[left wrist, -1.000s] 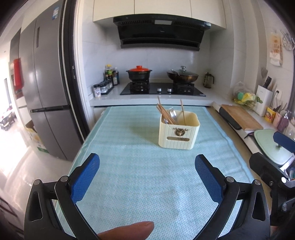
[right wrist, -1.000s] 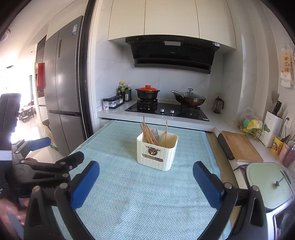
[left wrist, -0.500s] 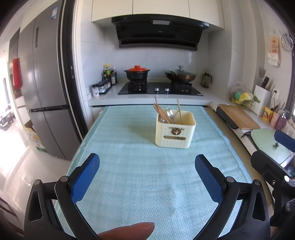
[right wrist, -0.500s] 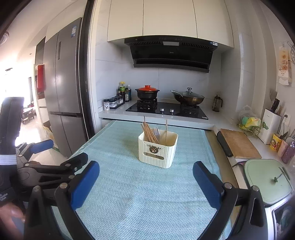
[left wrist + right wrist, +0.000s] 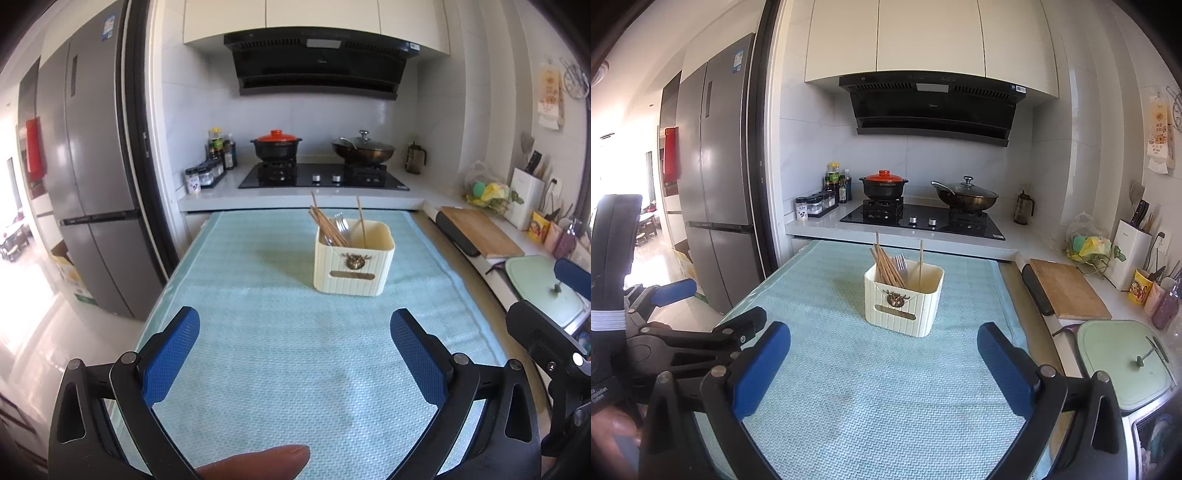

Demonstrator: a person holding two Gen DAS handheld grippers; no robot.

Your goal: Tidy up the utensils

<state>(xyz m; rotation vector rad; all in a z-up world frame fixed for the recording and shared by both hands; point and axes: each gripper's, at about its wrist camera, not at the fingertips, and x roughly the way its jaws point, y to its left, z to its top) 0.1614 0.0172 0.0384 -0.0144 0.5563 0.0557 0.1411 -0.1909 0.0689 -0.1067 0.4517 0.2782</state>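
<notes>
A cream ribbed utensil holder [image 5: 352, 265] [image 5: 903, 303] stands on the light blue mat [image 5: 295, 350] [image 5: 871, 387]. Inside it lean several wooden chopsticks [image 5: 327, 229] [image 5: 886, 267], a metal fork [image 5: 902, 266] and one lone chopstick [image 5: 361, 221] [image 5: 920, 263]. My left gripper [image 5: 294, 336] hangs open above the near part of the mat, well short of the holder, nothing between its blue pads. My right gripper [image 5: 882, 349] is open too, empty, with the holder ahead between its fingers. The left gripper also shows at the left of the right wrist view.
A stove [image 5: 323, 176] with a red-lidded pot [image 5: 276, 144] and a wok [image 5: 364, 149] sits behind the table. A tall fridge [image 5: 92, 177] stands left. On the right counter lie a cutting board [image 5: 480, 236] and a green lid [image 5: 1123, 363]. A fingertip [image 5: 258, 461] shows at the bottom.
Both grippers have drawn back and risen a little, so the holder looks smaller and farther. Both stay open and empty.
</notes>
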